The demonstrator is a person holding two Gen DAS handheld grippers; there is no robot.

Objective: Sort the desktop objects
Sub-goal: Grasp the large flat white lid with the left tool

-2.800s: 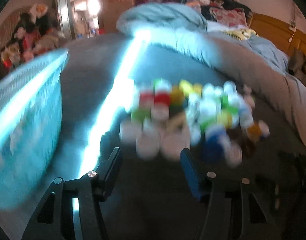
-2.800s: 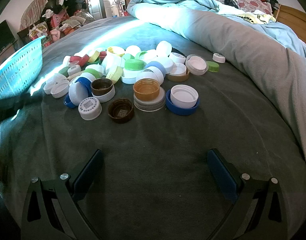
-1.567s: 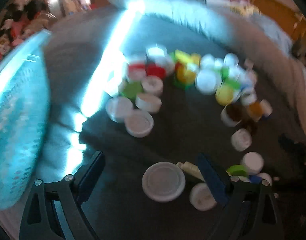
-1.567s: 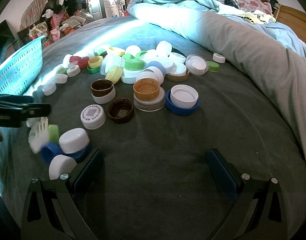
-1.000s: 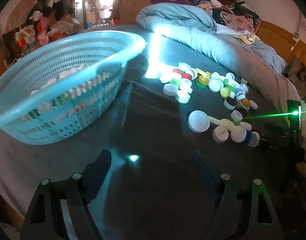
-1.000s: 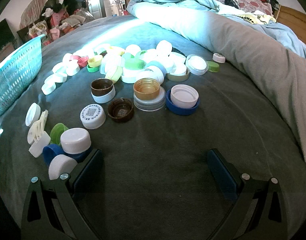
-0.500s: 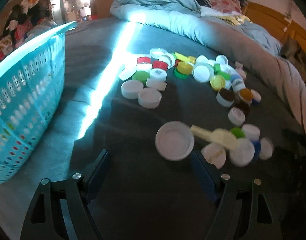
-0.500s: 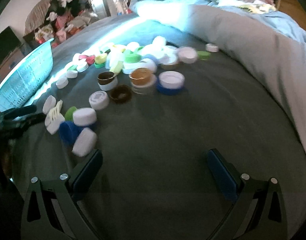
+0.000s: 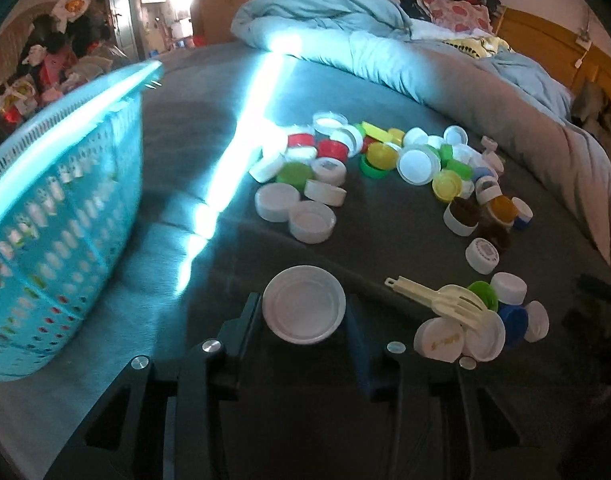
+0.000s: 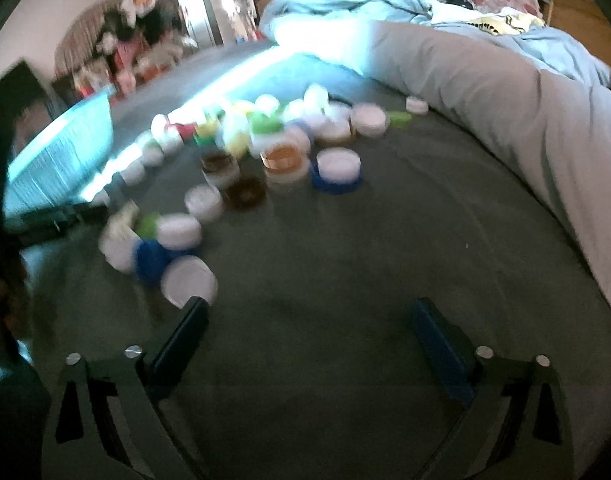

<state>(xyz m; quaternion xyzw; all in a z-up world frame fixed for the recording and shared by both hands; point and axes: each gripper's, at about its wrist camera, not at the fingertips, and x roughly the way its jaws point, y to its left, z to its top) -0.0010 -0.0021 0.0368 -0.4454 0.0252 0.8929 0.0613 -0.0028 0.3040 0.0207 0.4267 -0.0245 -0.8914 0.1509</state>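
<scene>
Between left gripper [image 9: 303, 314] fingers: big white lid [image 9: 304, 304] flat on blanket, jaws bracketing rim, contact unclear. Squeeze evenly across widest part, lift level, carry to basket [image 9: 57, 216]. Right gripper [image 10: 307, 322] spread wide, empty.

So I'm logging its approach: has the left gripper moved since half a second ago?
Yes. The left gripper advanced to straddle the large white lid, fingers narrower.
</scene>
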